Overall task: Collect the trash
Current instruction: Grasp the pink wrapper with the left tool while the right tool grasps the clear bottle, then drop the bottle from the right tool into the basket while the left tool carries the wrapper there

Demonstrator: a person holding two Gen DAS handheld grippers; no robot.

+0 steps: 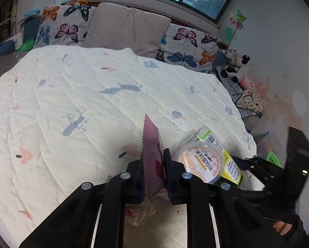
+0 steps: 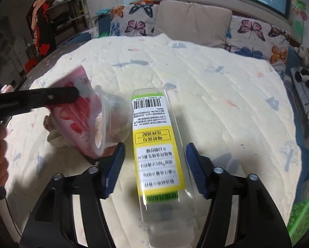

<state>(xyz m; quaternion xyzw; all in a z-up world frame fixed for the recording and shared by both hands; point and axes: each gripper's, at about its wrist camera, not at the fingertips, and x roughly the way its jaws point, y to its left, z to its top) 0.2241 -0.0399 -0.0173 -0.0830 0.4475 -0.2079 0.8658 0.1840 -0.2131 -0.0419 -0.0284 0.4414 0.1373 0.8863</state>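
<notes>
Left gripper (image 1: 153,177) fingers clamp the pink wrapper (image 1: 151,150) for removal; right gripper (image 2: 154,165) fingers straddle the bottle (image 2: 156,144), not yet touching it.

quilted bed (image 1: 71,86) bearing bottle (image 2: 154,136), cup (image 2: 113,122)

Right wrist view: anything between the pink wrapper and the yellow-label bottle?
Yes. In the right wrist view a clear plastic cup lies on its side between the pink wrapper and the bottle.
</notes>
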